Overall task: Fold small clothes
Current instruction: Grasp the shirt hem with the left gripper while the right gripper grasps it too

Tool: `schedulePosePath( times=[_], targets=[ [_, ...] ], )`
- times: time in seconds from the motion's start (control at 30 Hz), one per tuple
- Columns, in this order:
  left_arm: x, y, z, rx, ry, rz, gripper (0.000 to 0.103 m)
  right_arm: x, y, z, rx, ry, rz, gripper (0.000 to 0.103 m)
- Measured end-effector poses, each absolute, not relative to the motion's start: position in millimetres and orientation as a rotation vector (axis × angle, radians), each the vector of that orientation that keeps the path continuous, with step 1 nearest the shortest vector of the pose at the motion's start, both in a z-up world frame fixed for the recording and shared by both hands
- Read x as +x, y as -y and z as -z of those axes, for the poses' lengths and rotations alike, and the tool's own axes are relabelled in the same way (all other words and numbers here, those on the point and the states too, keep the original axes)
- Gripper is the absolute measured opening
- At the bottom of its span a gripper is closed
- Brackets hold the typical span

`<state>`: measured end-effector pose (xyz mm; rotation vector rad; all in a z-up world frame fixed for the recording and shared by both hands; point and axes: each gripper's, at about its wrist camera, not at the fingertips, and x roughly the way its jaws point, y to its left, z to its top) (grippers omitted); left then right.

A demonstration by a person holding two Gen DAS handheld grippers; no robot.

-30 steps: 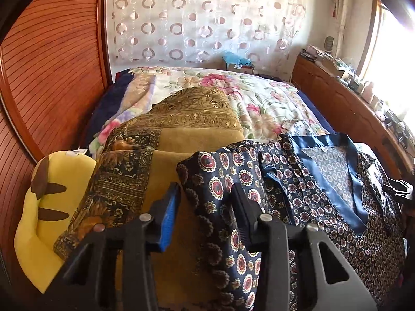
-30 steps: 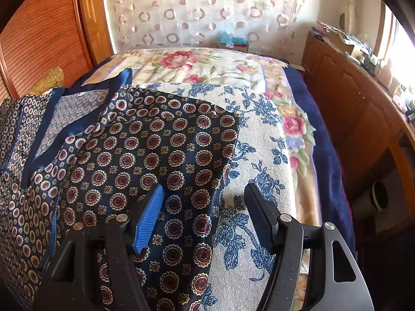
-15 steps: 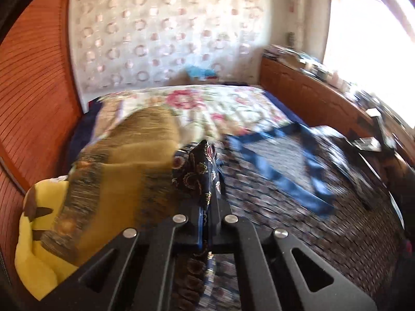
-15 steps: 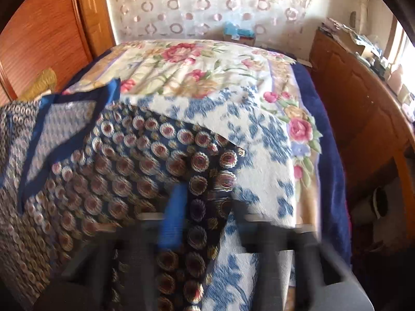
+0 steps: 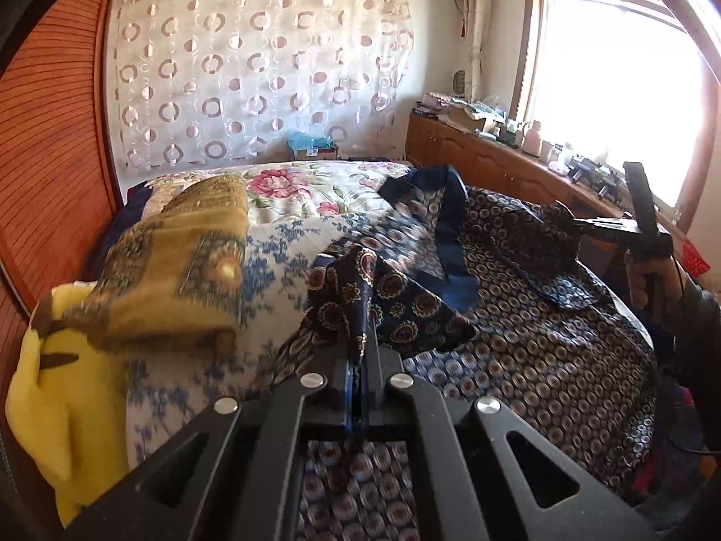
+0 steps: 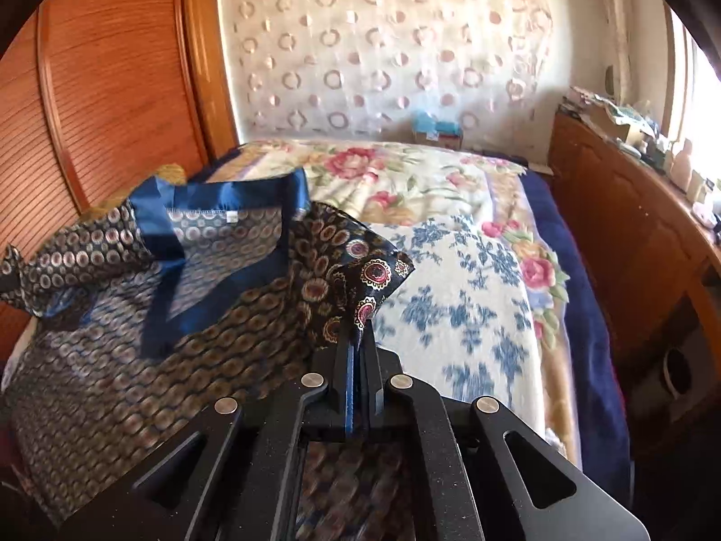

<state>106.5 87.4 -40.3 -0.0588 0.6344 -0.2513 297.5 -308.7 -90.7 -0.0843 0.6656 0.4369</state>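
Two claws, left claw (image 5: 360,351) and right claw (image 6: 358,342), we have clamped tight on opposite corners of the thin, slippery, floppy patterned garment (image 5: 518,315) spread on the bed (image 6: 473,297), gripping hems.

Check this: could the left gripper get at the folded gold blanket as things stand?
Probably not yet. The left gripper has its jaws shut on the patterned garment, so it isn't free. The gold blanket lies uncovered just to its left, otherwise unobstructed.
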Motion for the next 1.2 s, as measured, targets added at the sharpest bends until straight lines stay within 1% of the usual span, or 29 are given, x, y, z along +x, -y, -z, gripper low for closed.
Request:
schedulePosePath(
  times=[0.2,0.3,0.43,0.63,0.7,0.93,1.0,1.03,1.07,1.13,1.17,1.2],
  targets=[
    [45,-93,48,-0.089,-0.606,0.253,0.0,227,328,89,-0.026,-0.627,-0.428,0.0],
    [17,-105,56,-0.12,-0.613,0.228,0.0,188,352,97,0.044,-0.617,-0.414,0.0],
    [-10,-127,70,-0.167,-0.637,0.174,0.0,155,377,105,0.086,-0.635,-0.391,0.0],
    [-28,-150,78,-0.24,-0.646,0.139,0.0,122,395,113,0.037,-0.682,-0.34,0.0],
    [-30,-152,79,-0.238,-0.657,0.124,0.0,111,404,116,0.07,-0.698,-0.336,0.0],
    [-32,-157,82,-0.213,-0.689,0.122,0.0,105,410,144,0.034,-0.779,-0.321,0.0],
    [-31,-159,81,-0.209,-0.695,0.127,0.004,107,414,149,0.059,-0.786,-0.324,0.0],
    [-30,-160,80,-0.206,-0.693,0.128,0.01,108,415,150,0.063,-0.789,-0.325,0.0],
    [-30,-161,78,-0.204,-0.694,0.128,0.02,108,415,151,0.059,-0.791,-0.328,0.0],
    [-31,-164,74,-0.2,-0.682,0.117,0.032,108,414,151,0.042,-0.791,-0.33,0.0],
    [-32,-167,70,-0.204,-0.67,0.115,0.036,108,414,150,0.037,-0.791,-0.332,0.0],
    [-32,-169,67,-0.206,-0.663,0.114,0.036,107,414,148,0.031,-0.785,-0.331,0.001]
  ],
)
